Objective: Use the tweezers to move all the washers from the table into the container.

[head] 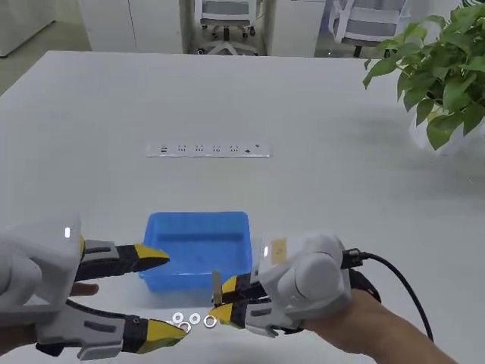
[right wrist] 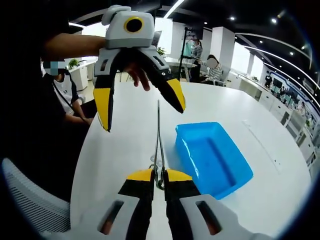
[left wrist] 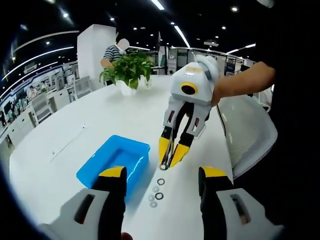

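Right gripper (right wrist: pixel 159 175) clamped on the tweezers (right wrist: pixel 158 140), arms together, beside washers (head: pixel 195 319) and container (head: pixel 198 241) at the table's (head: pixel 303 114) near edge.

White worktop (head: pixel 318 106), big with a rounded edge, runs well ahead of me. Power strip (head: pixel 208 150) is set flush in it, about midway out. Potted green plant (head: pixel 443 76) sits on the worktop at my far right. Past the far edge are two white office chairs (head: pixel 226 19) on castors, white cabinets (head: pixel 129 23) behind them and a pale floor (head: pixel 11 68). Left gripper view: dark ceiling with long strip lights (left wrist: pixel 159 5) and spots, white square pillar (left wrist: pixel 92 50), rows of desks (left wrist: pixel 30 100), white mesh chair (left wrist: pixel 247 132) by the worktop edge. Right gripper view: more pillars (right wrist: pixel 220 42), people seated far back, a mesh chair back (right wrist: pixel 30 200) close to me.
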The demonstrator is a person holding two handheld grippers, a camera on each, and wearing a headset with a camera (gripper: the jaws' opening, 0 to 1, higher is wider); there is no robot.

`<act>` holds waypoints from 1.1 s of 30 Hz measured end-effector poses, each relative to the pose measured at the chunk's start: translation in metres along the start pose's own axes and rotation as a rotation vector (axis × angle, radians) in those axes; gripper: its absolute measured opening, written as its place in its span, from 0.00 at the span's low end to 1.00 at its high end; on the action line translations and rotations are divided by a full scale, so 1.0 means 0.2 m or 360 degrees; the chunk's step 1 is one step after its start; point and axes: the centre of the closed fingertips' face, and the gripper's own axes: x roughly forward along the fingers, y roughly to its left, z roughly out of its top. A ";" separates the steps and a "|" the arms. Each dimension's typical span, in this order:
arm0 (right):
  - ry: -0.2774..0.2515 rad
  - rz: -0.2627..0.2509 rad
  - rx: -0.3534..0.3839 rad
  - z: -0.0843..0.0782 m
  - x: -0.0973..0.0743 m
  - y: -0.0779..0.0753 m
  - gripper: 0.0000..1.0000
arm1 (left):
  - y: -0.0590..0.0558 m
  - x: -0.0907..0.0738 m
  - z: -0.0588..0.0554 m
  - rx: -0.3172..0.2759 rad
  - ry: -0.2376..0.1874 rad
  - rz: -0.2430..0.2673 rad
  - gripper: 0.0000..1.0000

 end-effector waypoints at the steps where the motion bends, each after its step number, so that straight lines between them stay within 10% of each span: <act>1: -0.0001 -0.0004 -0.0003 0.01 0.00 0.00 0.08 | 0.00 -0.01 0.00 -0.0014 -0.0009 0.0021 0.65; 33: -0.0096 -0.0048 -0.0057 0.16 -0.01 -0.23 0.09 | 0.02 -0.09 -0.04 -0.0196 -0.0114 0.0295 0.95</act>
